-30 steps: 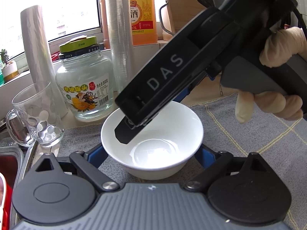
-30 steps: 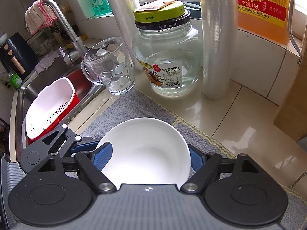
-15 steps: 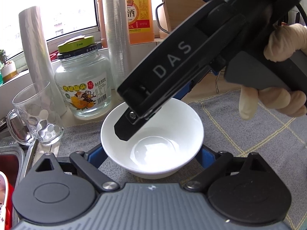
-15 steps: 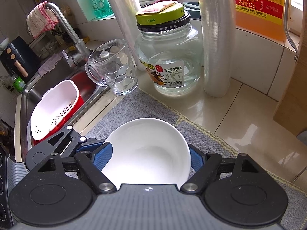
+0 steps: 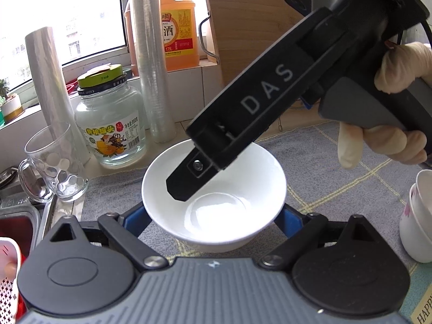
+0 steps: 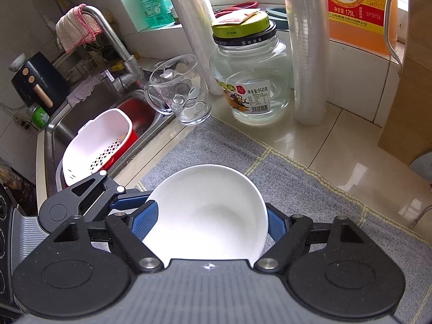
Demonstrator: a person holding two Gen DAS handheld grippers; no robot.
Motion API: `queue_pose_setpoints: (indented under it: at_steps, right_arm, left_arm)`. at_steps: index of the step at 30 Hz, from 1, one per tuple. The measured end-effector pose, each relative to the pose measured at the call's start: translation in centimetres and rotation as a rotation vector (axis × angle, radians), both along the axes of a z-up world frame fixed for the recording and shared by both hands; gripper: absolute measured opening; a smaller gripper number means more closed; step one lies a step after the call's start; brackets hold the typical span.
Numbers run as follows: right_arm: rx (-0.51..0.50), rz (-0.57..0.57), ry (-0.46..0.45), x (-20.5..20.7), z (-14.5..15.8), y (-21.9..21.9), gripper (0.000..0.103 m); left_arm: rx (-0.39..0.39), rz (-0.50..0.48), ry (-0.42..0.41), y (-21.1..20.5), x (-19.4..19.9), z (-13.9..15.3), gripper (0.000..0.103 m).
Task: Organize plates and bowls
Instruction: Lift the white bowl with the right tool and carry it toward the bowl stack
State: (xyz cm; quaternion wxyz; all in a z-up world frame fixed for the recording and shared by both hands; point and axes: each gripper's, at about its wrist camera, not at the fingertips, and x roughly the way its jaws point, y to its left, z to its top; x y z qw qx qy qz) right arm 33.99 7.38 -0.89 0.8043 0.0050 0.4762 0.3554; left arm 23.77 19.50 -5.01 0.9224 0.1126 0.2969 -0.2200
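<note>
Right wrist – right gripper (image 6: 212,222) clamps white bowl (image 6: 208,210) | left gripper (image 5: 214,216) – also gripping bowl

Both wrist cameras look steeply down, close, sharing the bowl (image 5: 213,189).

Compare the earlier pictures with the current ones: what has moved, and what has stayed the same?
The left tongs and right tongs rose slightly with the white bowl, drawing back from the jar and glass mug; stacked cups entered the left view. Nothing taken or released: both stay closed on the bowl; counter items unmoved.
</note>
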Motion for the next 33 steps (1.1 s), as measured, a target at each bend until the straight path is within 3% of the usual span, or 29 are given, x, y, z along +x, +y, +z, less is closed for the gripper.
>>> queue_pose_setpoints:
  at_steps: [33]
  right_arm:
    - [0.005, -0.059, -0.048, -13.3, 3.5, -5.3, 0.087]
  left_arm:
    - [-0.024, -0.102, 0.035, -3.8, -11.2, 3.4, 0.095]
